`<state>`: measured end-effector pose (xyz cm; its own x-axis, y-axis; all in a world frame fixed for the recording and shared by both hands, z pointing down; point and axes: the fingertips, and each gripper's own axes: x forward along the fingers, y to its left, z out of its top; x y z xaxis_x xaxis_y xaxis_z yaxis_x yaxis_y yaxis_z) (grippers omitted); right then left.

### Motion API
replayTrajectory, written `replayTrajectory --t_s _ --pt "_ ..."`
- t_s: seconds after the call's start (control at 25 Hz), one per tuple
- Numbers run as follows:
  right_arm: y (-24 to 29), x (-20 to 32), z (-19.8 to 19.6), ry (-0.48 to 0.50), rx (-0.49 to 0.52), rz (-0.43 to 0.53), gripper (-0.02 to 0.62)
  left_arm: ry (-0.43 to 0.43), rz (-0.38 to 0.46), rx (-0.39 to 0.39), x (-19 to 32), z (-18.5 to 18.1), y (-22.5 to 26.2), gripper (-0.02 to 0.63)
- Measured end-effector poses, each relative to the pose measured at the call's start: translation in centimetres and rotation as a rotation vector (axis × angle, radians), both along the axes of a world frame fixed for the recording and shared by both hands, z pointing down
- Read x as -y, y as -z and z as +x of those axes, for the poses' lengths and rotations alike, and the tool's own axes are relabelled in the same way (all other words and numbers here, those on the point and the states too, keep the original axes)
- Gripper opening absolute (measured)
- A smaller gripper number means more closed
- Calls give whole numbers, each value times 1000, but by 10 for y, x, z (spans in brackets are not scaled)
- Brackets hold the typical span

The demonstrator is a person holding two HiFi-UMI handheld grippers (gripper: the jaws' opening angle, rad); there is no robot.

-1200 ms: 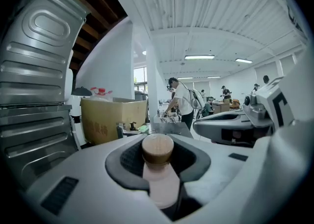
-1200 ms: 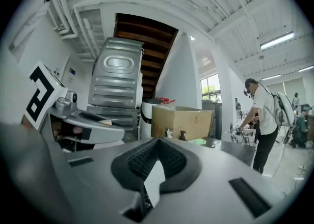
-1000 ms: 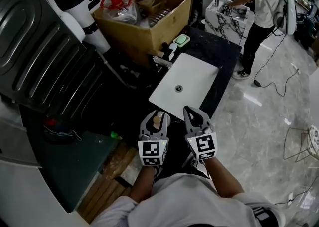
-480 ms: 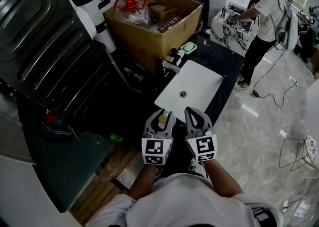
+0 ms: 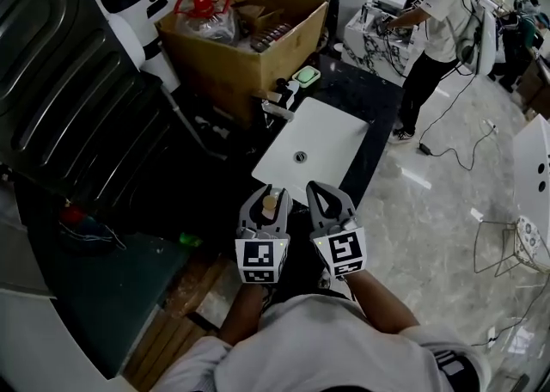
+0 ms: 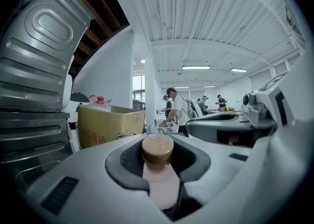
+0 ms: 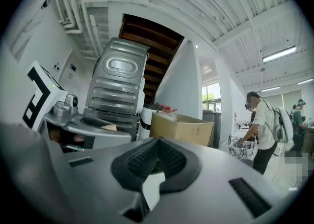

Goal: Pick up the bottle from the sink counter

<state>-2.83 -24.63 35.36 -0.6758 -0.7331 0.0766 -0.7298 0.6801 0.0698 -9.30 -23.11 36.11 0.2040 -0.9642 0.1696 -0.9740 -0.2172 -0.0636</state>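
Note:
A small bottle (image 5: 270,204) with a brown cap and a pale pink body sits upright between the jaws of my left gripper (image 5: 267,211), which is shut on it. In the left gripper view the bottle (image 6: 161,183) fills the gap, its neck clasped by the dark pads (image 6: 192,160). My right gripper (image 5: 323,202) is held level beside the left one, shut with nothing in it; its tips meet in the right gripper view (image 7: 156,150). Both are lifted clear, just short of the near end of the white sink (image 5: 328,134) in the dark counter (image 5: 378,94).
A faucet (image 5: 277,108) and a green soap dish (image 5: 304,75) stand at the sink's far left. Behind them is an open cardboard box (image 5: 258,46) of clutter, with a grey ribbed machine (image 5: 69,98) to the left. A person (image 5: 434,21) works at a bench at the back right. Cables lie on the marble floor (image 5: 447,192).
The head view has swung a little. Both grippers keep their side-by-side pose, and the bottle stays in the left one.

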Motion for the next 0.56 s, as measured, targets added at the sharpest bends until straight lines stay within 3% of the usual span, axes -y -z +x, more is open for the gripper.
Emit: replayTrajectory --t_s 0.56 --pt "-2 -10 -2 -14 2 -15 9 -8 -8 -10 -5 0 -6 120"
